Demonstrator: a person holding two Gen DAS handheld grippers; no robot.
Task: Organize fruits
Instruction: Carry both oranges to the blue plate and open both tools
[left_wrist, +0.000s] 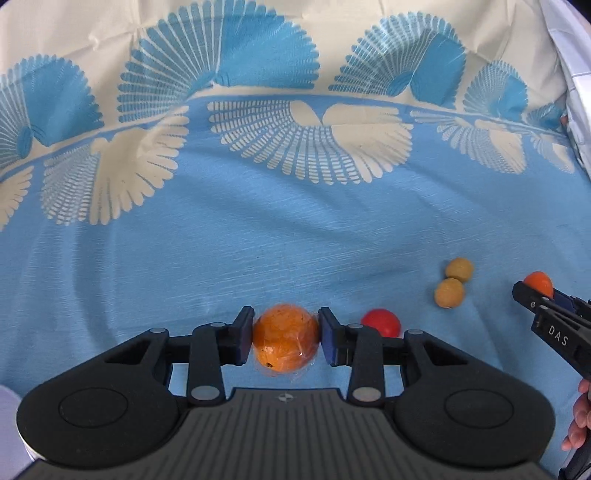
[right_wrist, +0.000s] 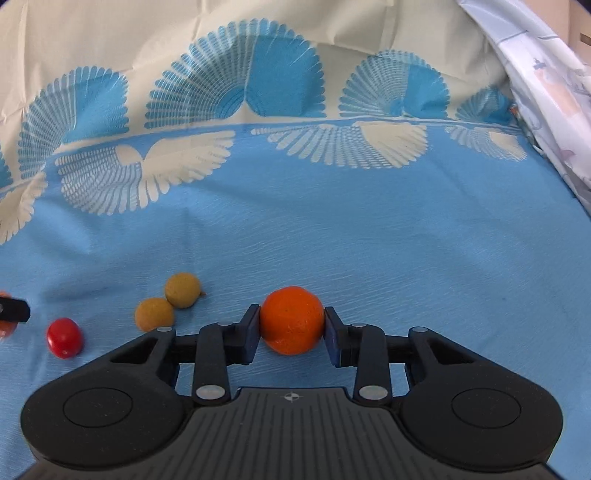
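My left gripper (left_wrist: 286, 338) is shut on an orange wrapped in clear film (left_wrist: 285, 339), held low over the blue cloth. My right gripper (right_wrist: 291, 326) is shut on a bare small orange (right_wrist: 291, 319); it also shows at the right edge of the left wrist view (left_wrist: 538, 283). A red cherry tomato (left_wrist: 382, 321) lies just right of the left gripper and shows in the right wrist view (right_wrist: 63, 338). Two tan round fruits (left_wrist: 453, 282) lie side by side between the grippers, also seen in the right wrist view (right_wrist: 168, 302).
The surface is a blue cloth (left_wrist: 258, 240) with cream and blue fan patterns toward the back. A white printed fabric (right_wrist: 546, 103) rises at the far right. A finger of the left gripper (right_wrist: 13, 310) shows at the left edge of the right wrist view.
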